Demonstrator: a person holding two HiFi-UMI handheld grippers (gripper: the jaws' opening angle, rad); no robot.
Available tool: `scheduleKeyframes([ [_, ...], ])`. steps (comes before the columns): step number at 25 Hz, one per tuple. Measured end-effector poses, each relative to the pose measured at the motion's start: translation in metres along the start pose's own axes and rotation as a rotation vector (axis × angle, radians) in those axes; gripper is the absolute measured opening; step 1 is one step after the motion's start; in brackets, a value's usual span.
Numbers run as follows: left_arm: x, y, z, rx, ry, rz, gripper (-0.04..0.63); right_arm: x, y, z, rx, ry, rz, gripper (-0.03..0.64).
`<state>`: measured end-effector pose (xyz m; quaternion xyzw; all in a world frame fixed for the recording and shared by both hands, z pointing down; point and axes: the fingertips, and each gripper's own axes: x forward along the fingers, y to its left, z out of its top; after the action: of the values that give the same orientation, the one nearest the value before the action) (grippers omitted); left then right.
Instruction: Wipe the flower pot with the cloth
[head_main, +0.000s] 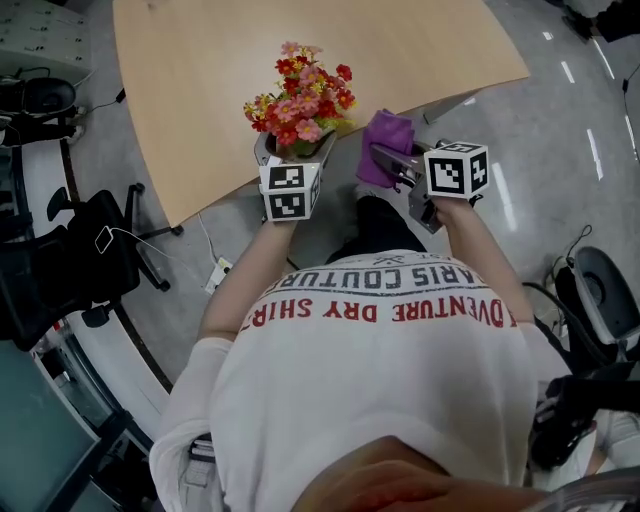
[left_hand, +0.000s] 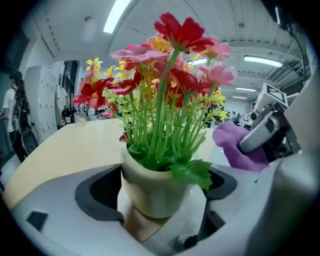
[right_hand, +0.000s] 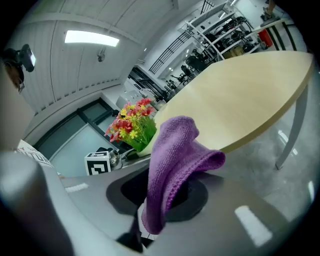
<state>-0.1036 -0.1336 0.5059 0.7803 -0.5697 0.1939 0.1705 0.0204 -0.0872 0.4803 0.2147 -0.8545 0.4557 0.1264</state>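
Flower pot (left_hand: 150, 192), clasped by the left gripper (left_hand: 167, 175) fingers at the table (head_main: 200, 90) edge, may slip if the right gripper (right_hand: 165, 190), pinching the cloth (right_hand: 175, 150), pushes hard.

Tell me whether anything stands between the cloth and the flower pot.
Nothing visible does: only open air separates the purple cloth in the right gripper from the flower pot between the left gripper's jaws.

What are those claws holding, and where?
The left gripper clamps the flower pot by its sides; the right gripper pinches the purple cloth by one end.
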Motion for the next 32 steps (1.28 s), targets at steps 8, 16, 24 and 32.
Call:
scheduleKeyframes([
  [8, -0.001, 0.005, -0.005, 0.147, 0.001, -0.269, 0.482, 0.036, 0.006, 0.034, 0.032, 0.004, 0.128, 0.044],
  [16, 0.005, 0.013, -0.001, 0.179, -0.003, -0.34, 0.482, 0.069, 0.012, 0.059, 0.025, 0.023, 0.172, 0.044],
  [24, 0.004, 0.012, -0.002, 0.174, 0.009, -0.339, 0.482, 0.081, 0.016, 0.056, -0.005, 0.053, 0.161, 0.044],
  [32, 0.003, 0.012, -0.002, 0.174, 0.014, -0.342, 0.482, 0.092, -0.003, 0.049, -0.027, 0.103, 0.098, 0.044],
])
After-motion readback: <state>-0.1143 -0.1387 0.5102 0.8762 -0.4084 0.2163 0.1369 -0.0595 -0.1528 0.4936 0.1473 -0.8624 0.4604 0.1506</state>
